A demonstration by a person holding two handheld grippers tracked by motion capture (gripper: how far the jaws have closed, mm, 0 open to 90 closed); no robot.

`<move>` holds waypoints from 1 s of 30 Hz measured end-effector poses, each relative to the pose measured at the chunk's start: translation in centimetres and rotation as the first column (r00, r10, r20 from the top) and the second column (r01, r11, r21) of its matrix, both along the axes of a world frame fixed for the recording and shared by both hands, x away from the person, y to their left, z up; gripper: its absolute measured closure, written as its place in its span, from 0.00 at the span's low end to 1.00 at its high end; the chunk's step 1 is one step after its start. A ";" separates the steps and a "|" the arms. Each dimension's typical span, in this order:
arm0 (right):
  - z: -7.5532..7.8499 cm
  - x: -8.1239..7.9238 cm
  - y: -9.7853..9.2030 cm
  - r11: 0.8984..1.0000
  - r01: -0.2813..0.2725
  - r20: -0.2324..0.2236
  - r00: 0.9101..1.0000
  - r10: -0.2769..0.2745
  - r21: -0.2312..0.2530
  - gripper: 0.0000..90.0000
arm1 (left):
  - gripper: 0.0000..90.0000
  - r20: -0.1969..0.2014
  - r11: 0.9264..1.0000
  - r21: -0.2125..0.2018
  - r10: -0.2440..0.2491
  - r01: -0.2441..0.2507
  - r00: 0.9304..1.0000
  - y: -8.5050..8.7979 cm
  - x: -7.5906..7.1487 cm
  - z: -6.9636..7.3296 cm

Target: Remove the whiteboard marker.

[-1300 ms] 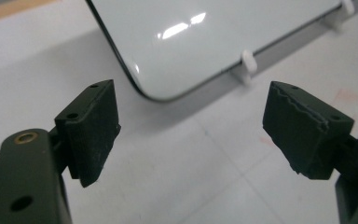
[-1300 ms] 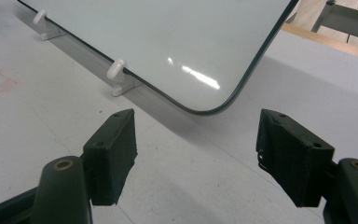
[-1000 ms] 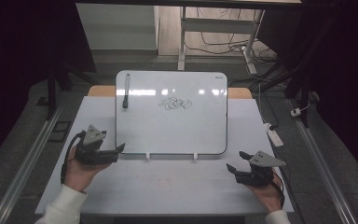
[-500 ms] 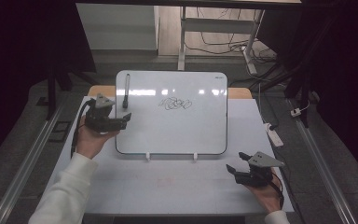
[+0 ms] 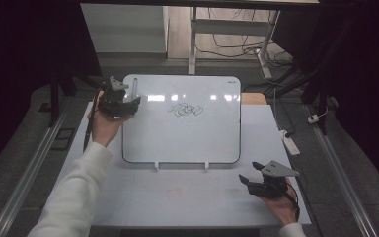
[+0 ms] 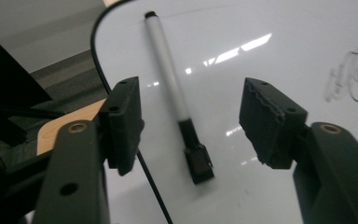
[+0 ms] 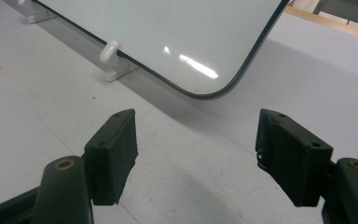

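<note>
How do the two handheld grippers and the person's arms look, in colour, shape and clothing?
Both arms wear a white sleeve. The left gripper and the right gripper are dark grey-black, each with a grey three-cornered plate on top and a black cable trailing. Their fingers are black blocks with small screw holes, mounted on arms bearing brass-coloured rivets; one pad has a ridged edge.

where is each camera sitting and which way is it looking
High view: above the person's side, facing forward and down at the whiteboard; both forearms, left gripper, right gripper show.
Left gripper view: rides that gripper, looks between its jaws at the marker.
Right gripper view: faces the board's near corner, own jaws open.
Shared: the whiteboard, in all three.
</note>
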State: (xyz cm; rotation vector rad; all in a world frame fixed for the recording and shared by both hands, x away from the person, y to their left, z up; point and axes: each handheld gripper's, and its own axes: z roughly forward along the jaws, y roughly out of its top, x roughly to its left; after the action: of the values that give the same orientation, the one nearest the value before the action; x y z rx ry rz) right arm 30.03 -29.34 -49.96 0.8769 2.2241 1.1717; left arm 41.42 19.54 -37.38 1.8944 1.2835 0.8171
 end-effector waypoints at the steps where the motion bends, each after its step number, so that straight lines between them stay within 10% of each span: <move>1: 0.0 0.0 0.0 1.000 0.003 -0.004 1.000 -0.003 0.001 0.33 | 0.48 -0.002 1.000 -0.007 0.003 -0.003 1.000 0.1 0.3 0.0; 30: -0.1 0.0 -0.2 0.999 0.033 -0.007 0.999 -0.033 -0.013 0.33 | 0.89 -0.015 0.999 -0.032 0.040 -0.040 0.999 -1.2 3.8 -1.0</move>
State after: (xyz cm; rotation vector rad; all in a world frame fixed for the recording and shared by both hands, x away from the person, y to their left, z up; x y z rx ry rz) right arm 30.07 -29.52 -50.09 0.9107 2.2125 1.1402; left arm 45.24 18.36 -38.33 1.8584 1.3395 0.7998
